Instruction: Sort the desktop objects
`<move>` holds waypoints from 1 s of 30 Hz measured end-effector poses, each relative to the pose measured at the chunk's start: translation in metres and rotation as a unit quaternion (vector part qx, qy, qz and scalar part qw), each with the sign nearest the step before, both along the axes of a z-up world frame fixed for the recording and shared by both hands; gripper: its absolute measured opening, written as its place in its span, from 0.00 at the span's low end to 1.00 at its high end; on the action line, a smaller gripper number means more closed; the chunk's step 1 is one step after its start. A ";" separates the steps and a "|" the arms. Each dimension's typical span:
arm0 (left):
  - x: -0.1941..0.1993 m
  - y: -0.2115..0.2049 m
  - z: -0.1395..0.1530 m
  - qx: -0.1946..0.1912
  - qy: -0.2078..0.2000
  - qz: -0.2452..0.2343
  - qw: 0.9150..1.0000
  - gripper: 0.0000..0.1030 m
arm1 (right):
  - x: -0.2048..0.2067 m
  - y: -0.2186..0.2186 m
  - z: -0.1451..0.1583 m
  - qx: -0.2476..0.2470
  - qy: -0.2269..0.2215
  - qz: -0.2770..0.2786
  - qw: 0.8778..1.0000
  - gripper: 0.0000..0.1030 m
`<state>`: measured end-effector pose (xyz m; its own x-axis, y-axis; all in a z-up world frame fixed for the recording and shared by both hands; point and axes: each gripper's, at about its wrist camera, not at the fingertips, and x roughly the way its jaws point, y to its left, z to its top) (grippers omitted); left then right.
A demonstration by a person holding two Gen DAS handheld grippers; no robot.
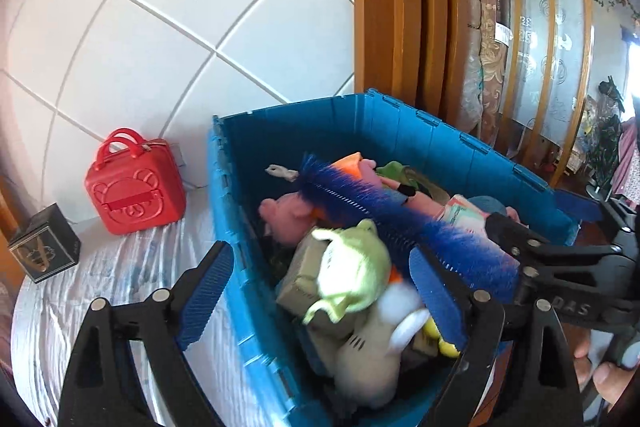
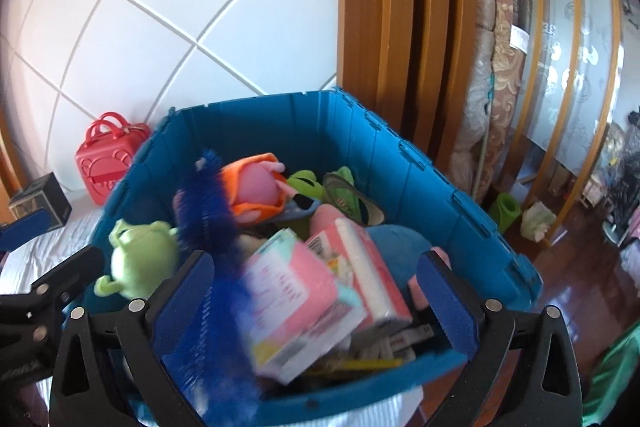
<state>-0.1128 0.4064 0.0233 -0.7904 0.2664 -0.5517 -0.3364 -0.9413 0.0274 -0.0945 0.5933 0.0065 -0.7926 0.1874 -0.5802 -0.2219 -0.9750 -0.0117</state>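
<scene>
1. From my left tongs' [image 1: 324, 297] camera, the jaws stood wide apart with nothing pressed between the blue pads. The left finger hung over the white cloth [image 1: 120, 291] outside the bin; the right finger hung over the pile inside it.
2. The blue bin [image 1: 400, 123] lay straight ahead of those tongs, heaped with toys. A green plush [image 1: 356, 267] sat just beyond the gap between the fingers, blurred, with a white plush [image 1: 372, 347] nearer to me, against the right finger.
3. A long blue bristly brush [image 1: 400, 219] ran slantwise across the pile, from the far middle down to the right finger's tip; I could not tell whether it touched the pad.
4. Far to the left of the tongs stood a red case [image 1: 134, 185] and a small dark box [image 1: 44, 245] on the cloth. My right tongs' black frame came in from the right edge.
5. From my right tongs' [image 2: 316, 299] camera, the jaws gaped fully, gripping nothing. A pink box [image 2: 304, 307] lay blurred between the fingers, clear of both pads.
6. The blue brush [image 2: 208, 235] crossed in front of the left finger, and the green plush [image 2: 140, 259] sat to its left. An orange and pink toy [image 2: 256, 187] lay further ahead in the bin [image 2: 440, 187].
</scene>
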 end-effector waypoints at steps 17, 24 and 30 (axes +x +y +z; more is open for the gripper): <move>0.083 -0.081 -0.002 0.015 0.002 -0.005 1.000 0.88 | 0.101 -0.097 0.000 0.014 0.001 -0.014 1.000 1.00; 0.106 -0.090 0.000 0.022 0.002 -0.012 1.000 0.88 | 0.132 -0.106 0.000 0.014 0.003 -0.029 0.999 1.00; 0.117 -0.093 0.000 0.027 -0.002 -0.017 0.999 0.88 | 0.148 -0.109 0.002 0.014 0.003 -0.038 0.999 1.00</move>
<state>0.0040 0.3137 0.0235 -0.7788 0.3219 -0.5383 -0.3678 -0.9296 -0.0238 0.0532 0.4841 0.0088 -0.7795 0.2622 -0.5689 -0.2948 -0.9549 -0.0361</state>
